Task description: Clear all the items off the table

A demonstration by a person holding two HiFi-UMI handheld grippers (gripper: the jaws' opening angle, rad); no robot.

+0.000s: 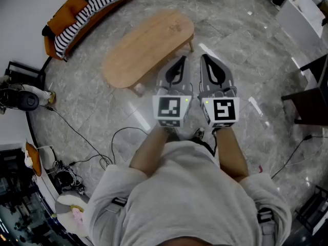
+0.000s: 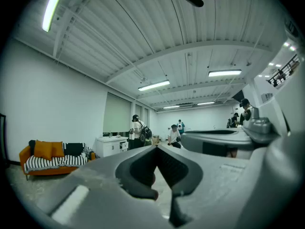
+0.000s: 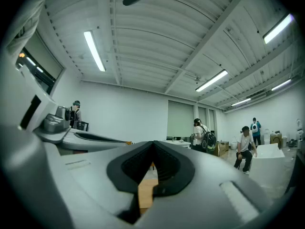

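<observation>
The oval wooden table [image 1: 148,45] stands on the grey marble floor, and its top shows nothing on it. A person holds both grippers side by side just in front of the table's near right end. My left gripper [image 1: 181,60] is shut with nothing between its jaws, and so is my right gripper [image 1: 205,58]. In the left gripper view the left gripper [image 2: 157,148] has its jaws meeting at the tips and points across the room. In the right gripper view a strip of the table's wood [image 3: 145,190] shows below the shut right gripper [image 3: 152,143].
An orange sofa [image 1: 84,9] with a striped blanket stands at the far left. Cables [image 1: 97,147] run over the floor at left. A white table [image 1: 302,19] and dark furniture [image 1: 312,96] stand at right. Several people [image 2: 138,130] stand far off by a white cabinet [image 2: 112,144].
</observation>
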